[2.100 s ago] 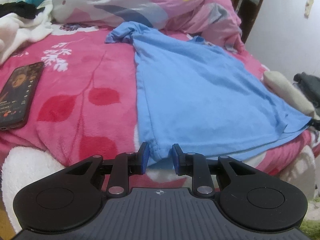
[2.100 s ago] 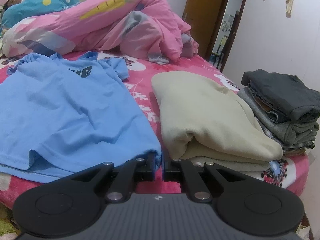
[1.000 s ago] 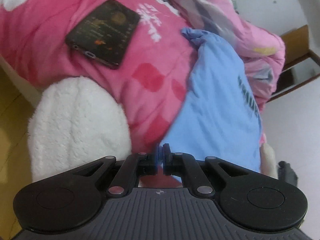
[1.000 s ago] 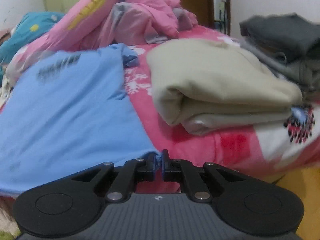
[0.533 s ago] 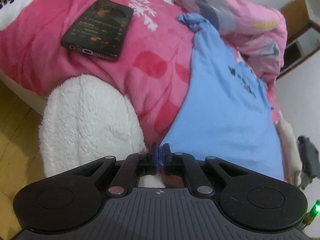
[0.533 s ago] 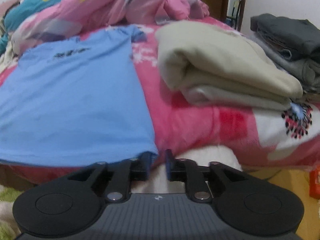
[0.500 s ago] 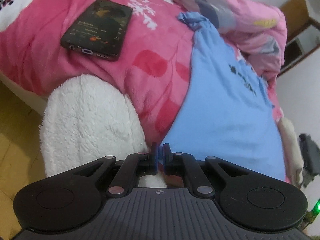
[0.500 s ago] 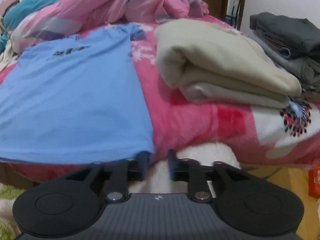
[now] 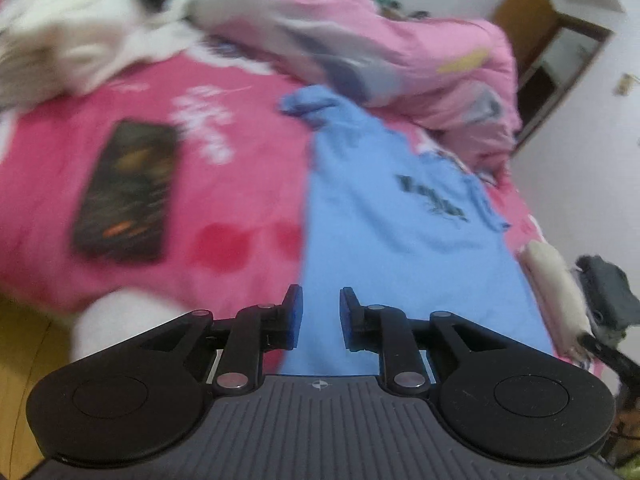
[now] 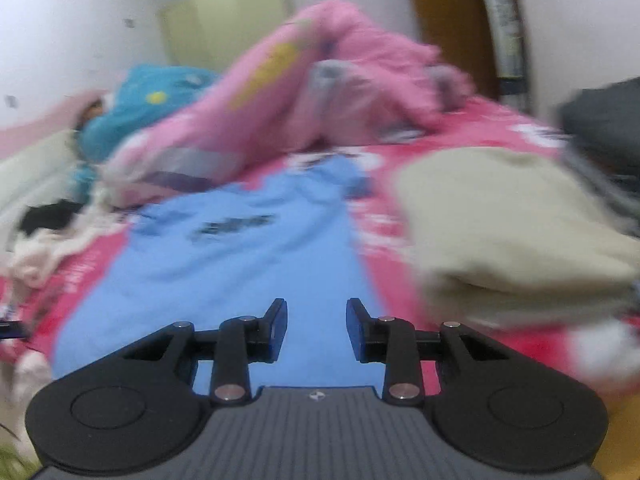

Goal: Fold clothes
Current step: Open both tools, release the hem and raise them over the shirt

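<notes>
The blue shirt (image 9: pixel 384 240) lies flat on the pink bed (image 9: pixel 224 200), stretching lengthwise away from both grippers, collar far. The left gripper (image 9: pixel 320 312) is opening, empty, above the hem; the right gripper (image 10: pixel 316 324) stands apart, empty.

Dark print on blue shirt (image 10: pixel 234 226) smeared unreadable, phone (image 9: pixel 126 190) screen blurred, perhaps lit, both views motion-blurred

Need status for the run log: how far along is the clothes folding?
Done: a beige garment lies folded beside a dark folded stack. In hand: nothing. The blue T-shirt lies spread flat, print up; the left gripper is opening, the right gripper is open, with no cloth pinched in either. Left: every fold of the shirt, plus the loose white clothing at the bed's far side.
</notes>
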